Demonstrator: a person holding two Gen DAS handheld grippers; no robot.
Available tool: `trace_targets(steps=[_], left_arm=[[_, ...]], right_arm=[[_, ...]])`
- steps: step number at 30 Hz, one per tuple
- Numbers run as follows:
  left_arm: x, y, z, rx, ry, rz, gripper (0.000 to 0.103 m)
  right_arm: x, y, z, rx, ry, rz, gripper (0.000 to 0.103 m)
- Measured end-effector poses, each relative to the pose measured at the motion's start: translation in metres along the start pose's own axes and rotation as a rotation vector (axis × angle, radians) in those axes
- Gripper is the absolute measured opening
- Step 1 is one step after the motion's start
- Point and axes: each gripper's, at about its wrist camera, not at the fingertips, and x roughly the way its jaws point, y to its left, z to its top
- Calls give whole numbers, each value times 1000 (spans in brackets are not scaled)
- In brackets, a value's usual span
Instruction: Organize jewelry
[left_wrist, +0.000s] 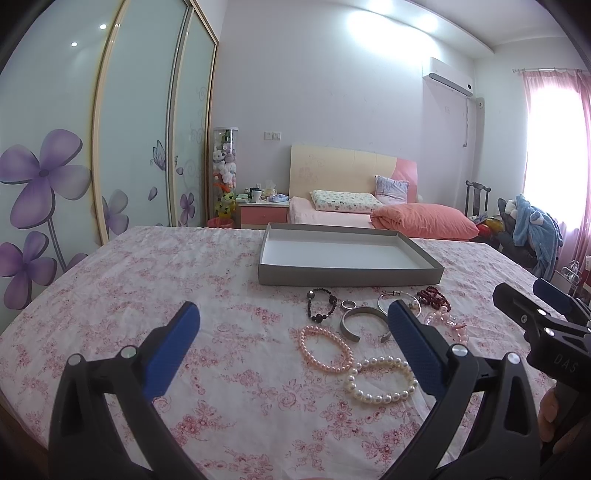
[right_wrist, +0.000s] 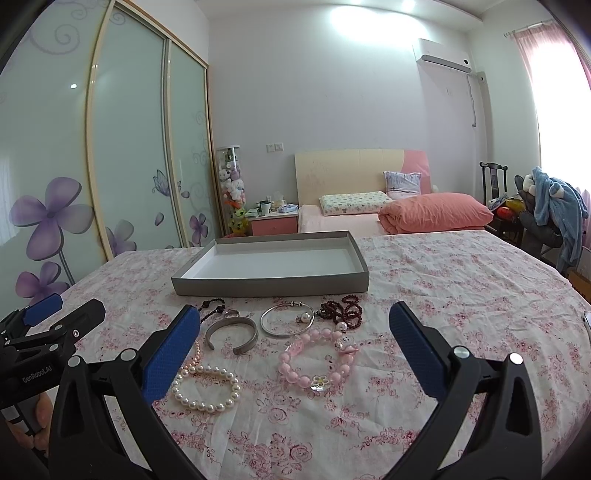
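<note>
Both grippers hover above the floral bedspread (right_wrist: 424, 266), fingers spread wide, holding nothing: left gripper (left_wrist: 291, 343), right gripper (right_wrist: 295, 343). Nothing is in the grey tray (right_wrist: 273, 286) yet; its white floor is bare. All jewelry lies in a loose cluster on the cloth just in front of the tray's near wall: white pearl bracelet (right_wrist: 205, 387), pink bead bracelet (right_wrist: 317, 360), open silver cuff (right_wrist: 232, 332), thin silver bangle (right_wrist: 287, 320), dark red bead strand (right_wrist: 341, 308), black bead bracelet (left_wrist: 322, 304), small ring (left_wrist: 348, 304), pale pink pearl bracelet (left_wrist: 325, 349). Judgement: step in hand is the first pick. The pink bead bracelet sits between the right fingers and looks the easiest start. Pinch across one side of the loop, not over the whole ring; beads will roll, so close slowly. Pieces touch or overlap near the bangle and red strand, so lift straight up to avoid dragging neighbours. The cloth is wrinkled; keep the fingertips from snagging it.
</note>
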Motion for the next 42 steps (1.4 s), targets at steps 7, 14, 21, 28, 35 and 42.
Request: trace_targets(steps=[7,14,21,28,35,42], left_arm=[[0,0,0,-1,1,0,99],[0,0,0,-1,3,0,99],[1,0,-1,-2,7,2,99],[9,0,-7,-4,51,23,99],[23,2,-6,10,136,27,99],[52,7,-4,23,271,-19,99]], right_arm=[[-1,0,-7,2,1,1,101],[0,-1,-4,3,3,0,101],[0,-1,-5,4,8,0,101],[20,-18,-12,31,104,-3,101],[59,-31,-15,73,319,-16,95],[95,-54,-15,143,467,-73,62]])
